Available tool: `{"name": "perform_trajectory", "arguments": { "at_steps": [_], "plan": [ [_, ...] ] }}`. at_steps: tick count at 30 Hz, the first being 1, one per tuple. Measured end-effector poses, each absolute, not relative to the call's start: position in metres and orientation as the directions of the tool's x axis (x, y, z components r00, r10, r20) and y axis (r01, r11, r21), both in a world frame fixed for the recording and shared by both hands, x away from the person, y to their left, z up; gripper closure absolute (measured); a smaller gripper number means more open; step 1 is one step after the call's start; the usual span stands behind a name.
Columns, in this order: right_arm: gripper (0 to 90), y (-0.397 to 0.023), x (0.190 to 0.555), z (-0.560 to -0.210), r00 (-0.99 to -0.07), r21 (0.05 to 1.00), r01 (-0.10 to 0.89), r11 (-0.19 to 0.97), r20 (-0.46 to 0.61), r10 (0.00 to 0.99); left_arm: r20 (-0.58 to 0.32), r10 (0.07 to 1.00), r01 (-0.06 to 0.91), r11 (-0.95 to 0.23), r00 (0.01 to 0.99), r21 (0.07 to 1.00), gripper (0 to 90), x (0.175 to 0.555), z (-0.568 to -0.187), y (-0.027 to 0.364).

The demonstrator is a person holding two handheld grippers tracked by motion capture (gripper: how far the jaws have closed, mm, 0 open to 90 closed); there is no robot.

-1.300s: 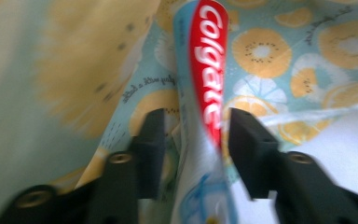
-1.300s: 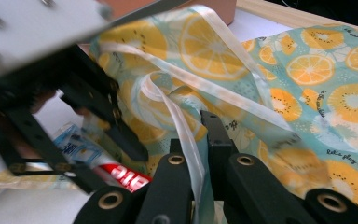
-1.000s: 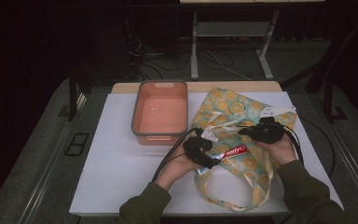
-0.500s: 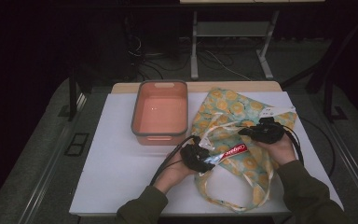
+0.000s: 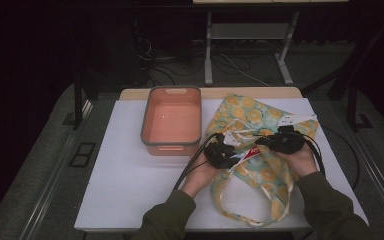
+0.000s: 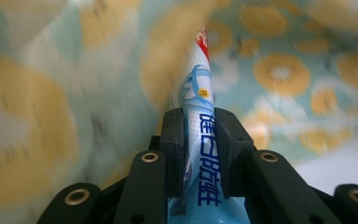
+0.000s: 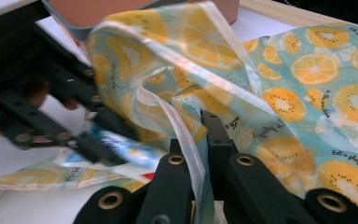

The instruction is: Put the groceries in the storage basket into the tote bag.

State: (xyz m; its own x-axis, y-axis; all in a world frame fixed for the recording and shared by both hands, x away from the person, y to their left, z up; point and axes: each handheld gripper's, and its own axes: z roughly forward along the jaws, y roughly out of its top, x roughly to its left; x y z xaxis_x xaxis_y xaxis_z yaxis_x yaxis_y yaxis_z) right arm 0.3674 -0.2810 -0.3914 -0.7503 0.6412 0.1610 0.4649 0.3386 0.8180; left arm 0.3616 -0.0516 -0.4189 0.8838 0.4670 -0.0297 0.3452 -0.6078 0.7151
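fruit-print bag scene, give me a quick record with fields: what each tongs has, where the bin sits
left tongs: closed on the toothpaste tube, jaws have just been closing, tube pointed into the bag
right tongs: shut on the bag's white-edged rim
fruit-print bag: lying on the white table, mouth held up
orange bin: left of the bag, nothing seen inside

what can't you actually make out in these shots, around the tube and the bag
- Tube's far end: left gripper view, lost in the fruit-print bag's motion-blurred cloth.
- Tube's print: high view, too small to read.
- Bag's inside: right gripper view, covered by folded cloth the right tool pinches.
- Left tool: bottom edge cuts its body.
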Motion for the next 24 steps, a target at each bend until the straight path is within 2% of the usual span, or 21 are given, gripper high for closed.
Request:
{"name": "perform_trajectory", "arguments": {
  "at_steps": [7,13,15,18,24],
  "plan": [
    [89.8,-0.283,0.367,-0.391,-0.749,0.820,0.465,0.335,0.162,0.643,-0.022,0.532,0.377,-0.569,0.847,0.731,72.9,0.383,-0.421,-0.076],
    [89.8,-0.284,0.368,-0.391,-0.747,0.819,0.467,0.333,0.164,0.644,-0.023,0.528,0.369,-0.560,0.849,0.742,69.1,0.384,-0.427,-0.075],
    [89.9,-0.285,0.368,-0.391,-0.747,0.818,0.468,0.334,0.164,0.644,-0.064,0.515,0.376,-0.530,0.855,0.760,60.9,0.383,-0.421,-0.068],
    [89.8,-0.285,0.368,-0.391,-0.745,0.820,0.467,0.332,0.163,0.646,-0.056,0.496,0.358,-0.538,0.866,0.763,50.8,0.376,-0.412,-0.061],
    [89.8,-0.285,0.368,-0.391,-0.745,0.818,0.469,0.333,0.163,0.647,-0.067,0.464,0.345,-0.547,0.883,0.762,45.7,0.355,-0.398,-0.039]
  ]
}}
